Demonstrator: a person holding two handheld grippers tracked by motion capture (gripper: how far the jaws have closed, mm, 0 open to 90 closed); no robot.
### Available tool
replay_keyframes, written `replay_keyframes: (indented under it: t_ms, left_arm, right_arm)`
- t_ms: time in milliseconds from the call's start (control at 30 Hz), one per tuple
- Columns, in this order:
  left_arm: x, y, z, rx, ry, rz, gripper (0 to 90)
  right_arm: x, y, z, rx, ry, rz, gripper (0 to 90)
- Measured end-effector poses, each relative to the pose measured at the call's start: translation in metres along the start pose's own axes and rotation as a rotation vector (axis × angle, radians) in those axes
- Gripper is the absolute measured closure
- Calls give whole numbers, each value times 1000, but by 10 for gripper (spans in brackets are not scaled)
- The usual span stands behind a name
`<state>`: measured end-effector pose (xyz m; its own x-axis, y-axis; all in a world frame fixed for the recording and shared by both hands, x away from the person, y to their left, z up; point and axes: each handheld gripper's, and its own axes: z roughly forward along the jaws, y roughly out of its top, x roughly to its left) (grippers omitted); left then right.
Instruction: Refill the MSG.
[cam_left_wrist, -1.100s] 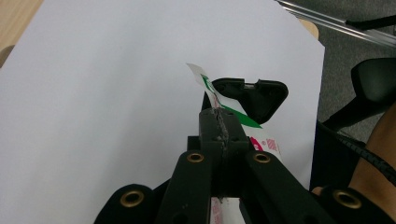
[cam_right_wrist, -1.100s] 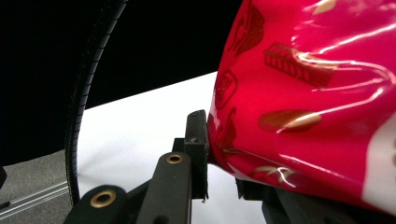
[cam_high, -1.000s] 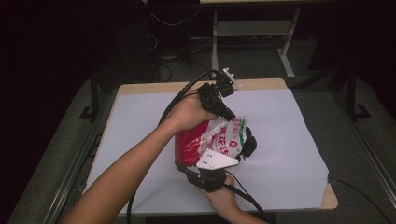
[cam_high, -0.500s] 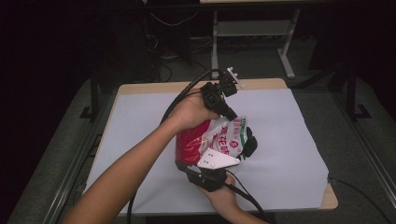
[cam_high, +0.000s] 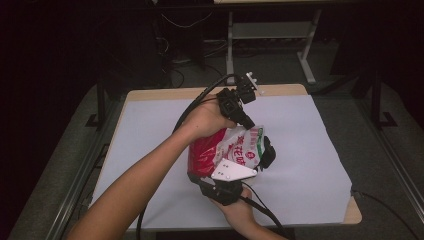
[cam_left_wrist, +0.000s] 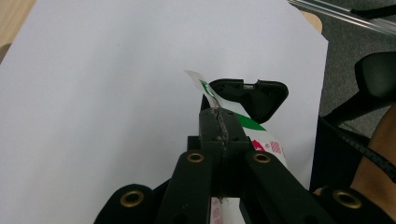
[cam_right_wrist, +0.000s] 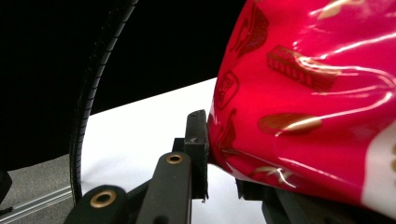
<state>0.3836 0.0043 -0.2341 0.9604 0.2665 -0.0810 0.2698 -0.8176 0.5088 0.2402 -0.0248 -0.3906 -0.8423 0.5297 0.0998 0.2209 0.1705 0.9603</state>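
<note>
the snack bag, red and white, sits at the centre of the high view, held above the white table. the left forearm slants up from the lower left, its hand wrapped round the left gripper, whose jaws are clenched on the bag's top edge. the right hand enters at bottom centre, its right gripper grasping the bag's red lower end between its jaws.
</note>
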Motion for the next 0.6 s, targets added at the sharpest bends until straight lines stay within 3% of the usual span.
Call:
replay_keyframes:
  t_ms: [600]
  left_arm:
    - [-1,1,0,-2,0,6,900]
  right_arm:
    - [1,1,0,-3,2,-5,770]
